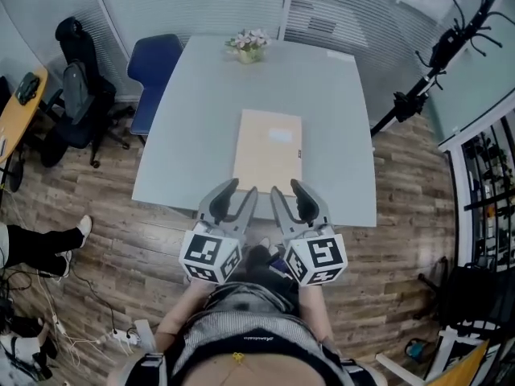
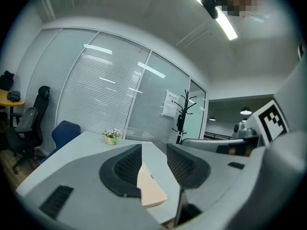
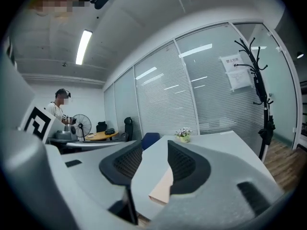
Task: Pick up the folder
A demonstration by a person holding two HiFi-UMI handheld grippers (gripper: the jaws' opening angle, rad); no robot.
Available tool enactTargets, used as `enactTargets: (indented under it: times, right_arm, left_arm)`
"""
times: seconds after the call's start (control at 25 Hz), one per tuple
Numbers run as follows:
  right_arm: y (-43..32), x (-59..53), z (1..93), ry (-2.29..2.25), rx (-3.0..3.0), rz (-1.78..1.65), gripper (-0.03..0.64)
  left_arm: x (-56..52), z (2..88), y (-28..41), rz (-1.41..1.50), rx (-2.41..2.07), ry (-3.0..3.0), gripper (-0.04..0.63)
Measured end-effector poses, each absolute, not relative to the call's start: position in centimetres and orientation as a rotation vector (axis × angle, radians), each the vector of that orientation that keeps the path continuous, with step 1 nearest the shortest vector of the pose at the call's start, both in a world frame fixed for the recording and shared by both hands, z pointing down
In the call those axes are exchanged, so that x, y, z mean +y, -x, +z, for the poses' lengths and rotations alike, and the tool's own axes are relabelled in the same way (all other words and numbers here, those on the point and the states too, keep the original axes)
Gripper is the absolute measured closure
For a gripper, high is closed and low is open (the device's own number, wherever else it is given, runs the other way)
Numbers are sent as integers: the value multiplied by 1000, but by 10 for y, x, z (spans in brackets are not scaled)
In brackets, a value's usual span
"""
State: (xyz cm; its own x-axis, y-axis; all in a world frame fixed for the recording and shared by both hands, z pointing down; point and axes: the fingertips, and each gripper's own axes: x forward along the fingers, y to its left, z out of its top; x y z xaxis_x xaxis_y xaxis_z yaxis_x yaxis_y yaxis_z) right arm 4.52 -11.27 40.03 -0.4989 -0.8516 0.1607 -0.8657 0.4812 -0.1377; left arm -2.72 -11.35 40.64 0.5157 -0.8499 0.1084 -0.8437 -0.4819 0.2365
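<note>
At far left a black office chair (image 1: 76,95) stands on the wood-plank floor (image 1: 105,240), with a padded blue chair (image 1: 154,71) at the corner of the smooth, pale grey surface (image 1: 193,127). The left gripper (image 1: 243,187) is grey moulded plastic with a marker cube (image 1: 211,253). Its curved fingers (image 2: 125,169) have black ribbed pads and stand a narrow gap apart with nothing between them. A small pot of flowers (image 1: 249,45) sits at the far edge. The folder (image 1: 268,151) is a flat, matte tan rectangle with a paler label patch. It lies on the near half of the surface, just beyond both grippers' tips and untouched. The right gripper (image 1: 285,186) matches, its fingers (image 3: 184,164) narrowly apart and empty. A black branched coat stand (image 1: 438,63) is at right.
</note>
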Motion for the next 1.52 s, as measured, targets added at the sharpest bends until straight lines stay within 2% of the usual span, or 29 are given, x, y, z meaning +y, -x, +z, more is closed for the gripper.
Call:
enactTargets:
  times: [0.36,0.88,1.52]
  right_arm:
    - [-66,-176,402,-1454,-2665,298,448]
    - [-80,-216,424,-1404,-2664,343,439]
    - [-73,-266,456,-1536,-2490,447,434]
  left_arm:
    - [-181,415,2,-31,-1453,-2467,451]
    - [-220,428,-1,-33,-1515,-2411,451]
    - [-282,448,-7,51,-1323,-2479,448]
